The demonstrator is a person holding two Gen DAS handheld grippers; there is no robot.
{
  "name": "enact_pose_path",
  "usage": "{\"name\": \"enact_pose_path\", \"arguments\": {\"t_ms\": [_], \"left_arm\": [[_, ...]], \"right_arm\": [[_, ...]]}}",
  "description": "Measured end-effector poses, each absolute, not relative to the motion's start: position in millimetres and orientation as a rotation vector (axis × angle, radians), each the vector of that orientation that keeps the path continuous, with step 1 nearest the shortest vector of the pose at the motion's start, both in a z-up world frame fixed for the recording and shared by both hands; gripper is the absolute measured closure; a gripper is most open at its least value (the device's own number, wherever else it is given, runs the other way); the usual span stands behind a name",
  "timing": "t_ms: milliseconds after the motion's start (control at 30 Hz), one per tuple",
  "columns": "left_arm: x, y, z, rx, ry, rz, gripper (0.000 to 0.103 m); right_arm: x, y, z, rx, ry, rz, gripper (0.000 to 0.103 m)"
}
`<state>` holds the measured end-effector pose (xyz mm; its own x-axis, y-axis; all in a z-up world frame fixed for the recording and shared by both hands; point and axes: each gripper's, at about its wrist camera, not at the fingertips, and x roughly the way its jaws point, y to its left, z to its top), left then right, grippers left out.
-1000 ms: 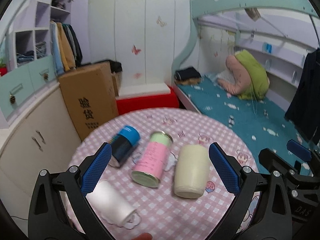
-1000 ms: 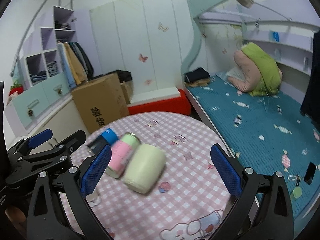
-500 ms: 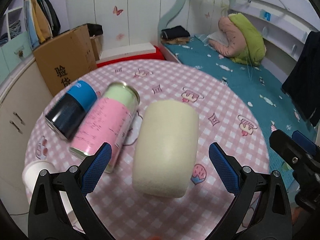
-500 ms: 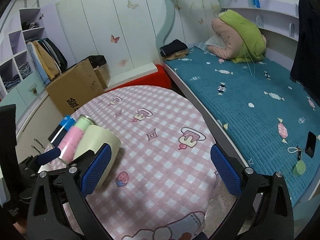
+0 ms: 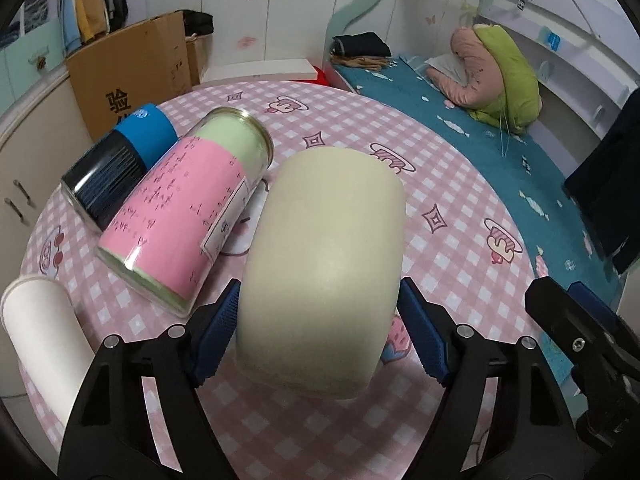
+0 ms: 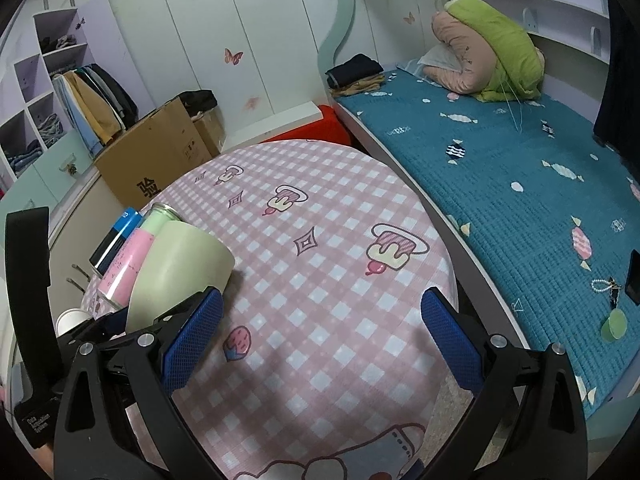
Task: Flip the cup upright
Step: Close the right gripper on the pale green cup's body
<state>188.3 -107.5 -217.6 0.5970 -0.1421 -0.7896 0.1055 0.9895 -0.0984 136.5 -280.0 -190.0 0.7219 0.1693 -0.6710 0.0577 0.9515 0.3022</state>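
Observation:
A cream cup [image 5: 324, 264] lies on its side on the round table with the pink checked cloth [image 5: 460, 200]. My left gripper [image 5: 320, 332] has its blue pads against both sides of the cup near its closer end, shut on it. The cup also shows in the right wrist view [image 6: 176, 268], at the left, with the left gripper around it. My right gripper [image 6: 320, 336] is open and empty over the table's middle, to the right of the cup.
A pink and green can [image 5: 184, 216] lies beside the cup on its left, then a blue and black can [image 5: 120, 164]. A white cup [image 5: 44, 344] lies at the near left. A cardboard box [image 5: 132, 72] stands behind the table. A bed [image 6: 520, 184] runs along the right.
My left gripper has moved forward and down onto the cream cup and closed on it. My right gripper has swung to the right, so the cup now sits at its left edge.

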Motion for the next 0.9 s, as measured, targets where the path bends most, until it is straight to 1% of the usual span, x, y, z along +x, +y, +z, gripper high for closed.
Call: {"name": "enact_pose_path", "arguments": {"t_ms": [333, 667, 700, 767, 833, 900], "left_arm": [[136, -80, -216, -0.177, 0.952, -0.069, 0.025], [94, -62, -213, -0.198, 0.956, -0.064, 0.024], [93, -61, -212, -0.202, 0.956, -0.070, 0.023], [89, -57, -211, -0.203, 0.952, -0.082, 0.016], [85, -53, -206, -0.200, 0.939, -0.090, 0.012], [82, -49, -202, -0.200, 0.940, -0.112, 0.012]], "right_arm": [[116, -264, -187, 0.303, 0.773, 0.100, 0.007], [78, -237, -186, 0.273, 0.791, 0.145, 0.007], [77, -236, -185, 0.272, 0.792, 0.148, 0.007], [74, -232, -183, 0.262, 0.793, 0.141, 0.007], [71, -229, -180, 0.258, 0.783, 0.135, 0.007], [68, -228, -176, 0.267, 0.778, 0.137, 0.007]]}}
